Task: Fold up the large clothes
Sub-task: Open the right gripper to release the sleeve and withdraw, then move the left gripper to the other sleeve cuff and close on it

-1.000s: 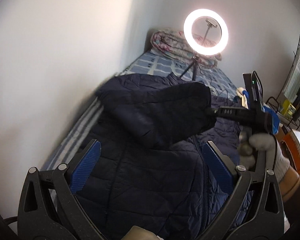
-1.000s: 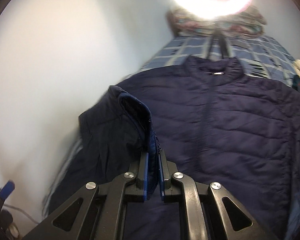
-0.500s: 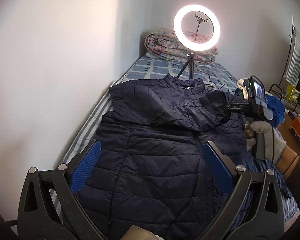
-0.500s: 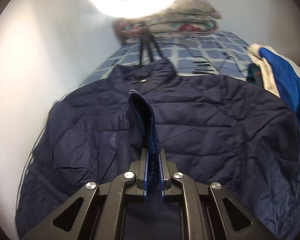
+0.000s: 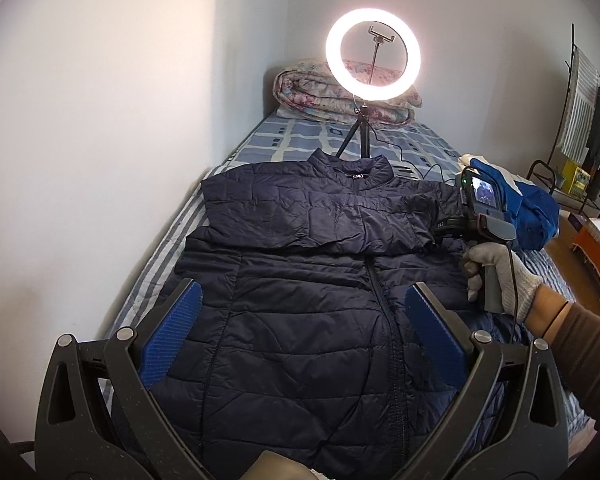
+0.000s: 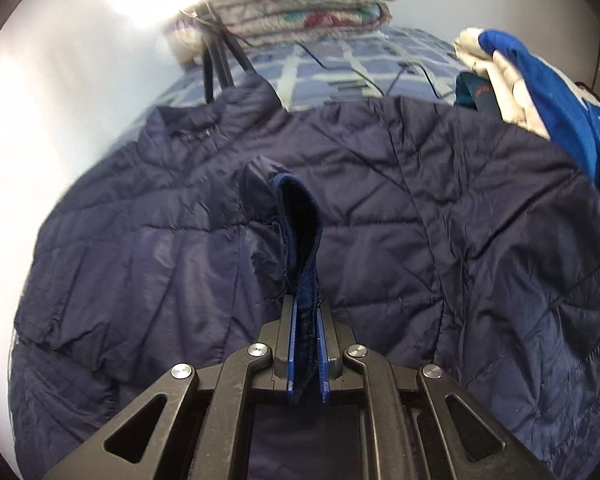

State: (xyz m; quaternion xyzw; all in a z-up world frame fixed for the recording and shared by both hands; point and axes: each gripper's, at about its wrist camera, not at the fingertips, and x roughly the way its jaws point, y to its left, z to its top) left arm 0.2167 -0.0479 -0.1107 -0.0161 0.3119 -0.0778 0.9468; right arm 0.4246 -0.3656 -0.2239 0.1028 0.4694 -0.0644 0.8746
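Note:
A navy quilted jacket (image 5: pixel 300 320) lies front-up on the bed, collar toward the far end. Its left sleeve (image 5: pixel 320 220) is folded across the chest to the right. My right gripper (image 6: pixel 306 344) is shut on the sleeve cuff (image 6: pixel 300 232); in the left wrist view it (image 5: pixel 440 228) is at the jacket's right side, held by a gloved hand. My left gripper (image 5: pixel 300 328) is open and empty above the jacket's lower body. The jacket also fills the right wrist view (image 6: pixel 460 220).
A lit ring light (image 5: pixel 373 54) on a tripod stands on the bed beyond the collar, before a folded quilt (image 5: pixel 312 92). A blue and white garment (image 5: pixel 532 216) lies at the bed's right edge. A white wall (image 5: pixel 100 160) runs along the left.
My right gripper has carried the sleeve cuff across the jacket to the right and lowered it; the sleeve now lies flat over the chest. My left gripper has stayed open.

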